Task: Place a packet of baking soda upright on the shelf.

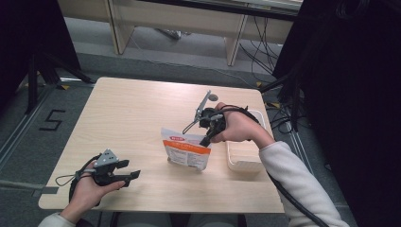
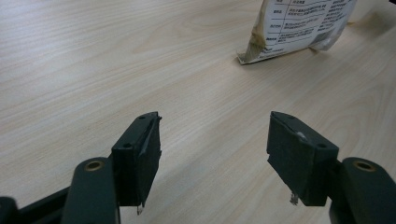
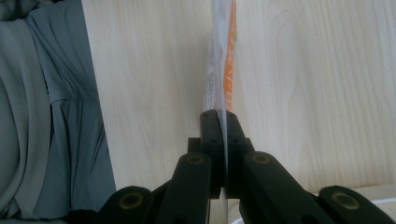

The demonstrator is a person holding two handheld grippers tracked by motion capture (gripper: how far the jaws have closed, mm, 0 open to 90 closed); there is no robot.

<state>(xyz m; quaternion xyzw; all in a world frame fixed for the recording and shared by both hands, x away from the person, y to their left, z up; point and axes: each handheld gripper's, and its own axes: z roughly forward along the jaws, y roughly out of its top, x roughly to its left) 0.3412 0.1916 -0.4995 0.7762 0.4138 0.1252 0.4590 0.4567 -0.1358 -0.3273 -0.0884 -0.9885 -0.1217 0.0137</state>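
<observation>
table point(image 1: 142, 113) carries one white tray point(image 1: 243, 158) at the right edge and one orange-and-white pouch point(image 1: 187, 150) standing mid-table, just left of it. my right gripper point(image 1: 206, 139) has its jaws clamped on the pouch's top right corner; my left gripper point(image 1: 132, 176) waits near left, jaws apart. pouch looks light, thin, floppy and slick, so i'd grip the stiff sealed edge.
</observation>
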